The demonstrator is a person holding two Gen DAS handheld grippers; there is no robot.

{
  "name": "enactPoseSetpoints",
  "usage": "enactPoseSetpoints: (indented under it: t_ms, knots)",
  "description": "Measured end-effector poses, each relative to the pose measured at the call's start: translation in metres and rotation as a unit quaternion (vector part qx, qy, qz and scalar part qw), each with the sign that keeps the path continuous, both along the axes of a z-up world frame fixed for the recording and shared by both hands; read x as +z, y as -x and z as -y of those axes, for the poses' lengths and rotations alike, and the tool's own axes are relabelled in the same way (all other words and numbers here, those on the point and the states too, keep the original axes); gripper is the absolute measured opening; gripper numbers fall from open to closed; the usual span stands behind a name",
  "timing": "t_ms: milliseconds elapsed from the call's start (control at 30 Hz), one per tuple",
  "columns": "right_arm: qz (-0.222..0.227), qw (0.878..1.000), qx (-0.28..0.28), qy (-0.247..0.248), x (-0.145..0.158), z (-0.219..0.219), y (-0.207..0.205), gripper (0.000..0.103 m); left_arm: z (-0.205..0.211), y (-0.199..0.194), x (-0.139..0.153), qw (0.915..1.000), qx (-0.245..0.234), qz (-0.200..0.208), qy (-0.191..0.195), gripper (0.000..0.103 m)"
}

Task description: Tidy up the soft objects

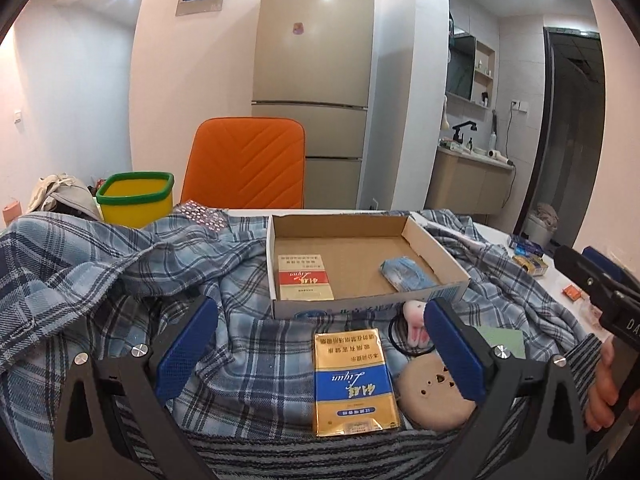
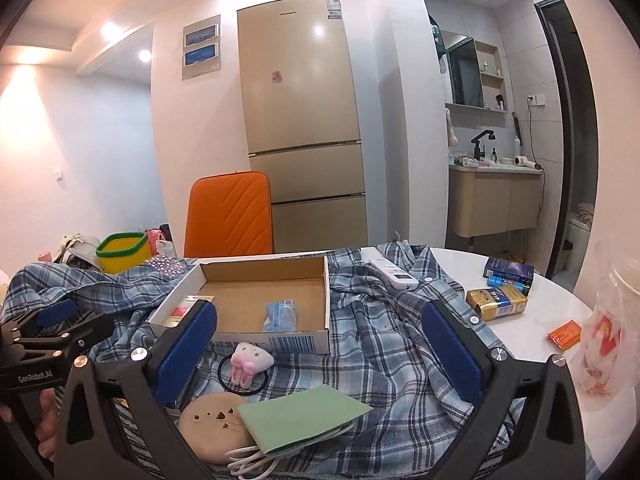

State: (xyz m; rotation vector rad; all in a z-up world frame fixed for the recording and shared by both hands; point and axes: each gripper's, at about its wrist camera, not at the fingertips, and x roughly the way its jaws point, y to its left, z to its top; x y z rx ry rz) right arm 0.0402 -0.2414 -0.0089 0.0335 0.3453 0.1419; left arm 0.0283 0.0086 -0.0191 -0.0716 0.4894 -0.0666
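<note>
A cardboard box point(image 1: 436, 246) point(image 2: 326, 304) lies on a blue plaid shirt point(image 1: 120, 264) point(image 2: 380, 344). It holds a red-and-gold pack point(image 1: 305, 278) and a blue tissue pack point(image 1: 406, 274) point(image 2: 280, 314). In front of it lie a gold-and-blue pack point(image 1: 354, 384), a pink bunny hair tie point(image 1: 414, 322) point(image 2: 250, 362), a tan round pad point(image 1: 432, 396) point(image 2: 212, 422) and a green pouch point(image 2: 304, 414). My left gripper point(image 1: 320, 344) is open and empty above the gold-and-blue pack. My right gripper point(image 2: 320, 344) is open and empty above the shirt.
A yellow bin with a green rim point(image 1: 136, 198) point(image 2: 122, 252) and an orange chair point(image 1: 244, 164) stand behind the table. A white remote point(image 2: 394, 274), gold and blue packs point(image 2: 496, 300), an orange packet point(image 2: 564, 334) and a plastic bag point(image 2: 608, 320) lie at the right.
</note>
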Motion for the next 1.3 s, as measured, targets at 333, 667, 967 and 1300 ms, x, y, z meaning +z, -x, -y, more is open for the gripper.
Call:
enactPoseSetpoints:
  t_ms: [333,667,967,1300]
  knots:
    - [0.005,1.0,-0.003,0.014,0.001,-0.004,0.004,0.103,0.006,-0.016,-0.018,0.9951,-0.048,-0.086,0.012,0.094]
    - [0.003,1.0,-0.002,0.024,0.001,-0.005,0.005,0.103,0.012,-0.035,-0.039,0.9845,-0.065,-0.162,0.016,0.082]
    - [0.002,1.0,-0.001,0.026,0.0,-0.005,0.003,0.103,0.014,-0.043,-0.05,0.9773,-0.071,-0.199,0.016,0.061]
    - [-0.001,1.0,-0.001,0.028,-0.002,-0.005,0.002,0.103,0.016,-0.046,-0.053,0.9747,-0.076,-0.21,0.011,0.052]
